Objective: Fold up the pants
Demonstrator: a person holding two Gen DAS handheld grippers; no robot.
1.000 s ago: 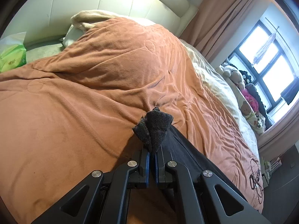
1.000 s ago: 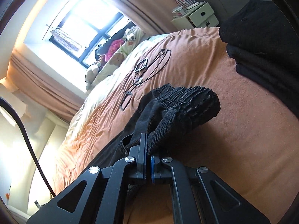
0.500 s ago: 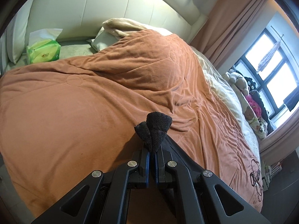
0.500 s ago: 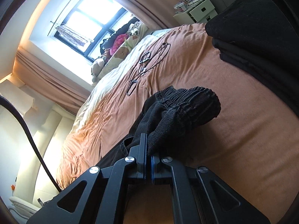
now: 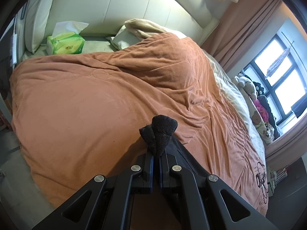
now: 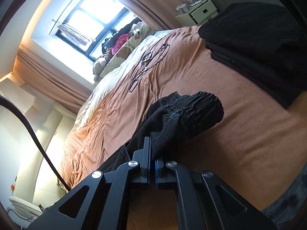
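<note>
Black pants lie stretched over an orange bedspread [image 5: 96,103]. My left gripper [image 5: 156,153] is shut on a bunched hem end of the pants [image 5: 161,132]; the leg runs back under the gripper toward the lower right. In the right wrist view my right gripper [image 6: 152,149] is shut on the gathered elastic waistband of the pants [image 6: 188,115], which bulges above the fingers, with dark fabric trailing down to the left over the bedspread [image 6: 239,134].
A stack of folded black clothes [image 6: 255,44] sits at the right on the bed. Black cords with small frames [image 6: 147,63] lie further off. A green tissue pack [image 5: 66,45], pillows and headboard are at the bed's head. Stuffed toys [image 5: 257,103] line the window.
Both grippers have drawn back across the bed with the pants still clamped. More of the headboard, pillow and tissue pack shows in the left view; the folded stack looms larger in the right view.
</note>
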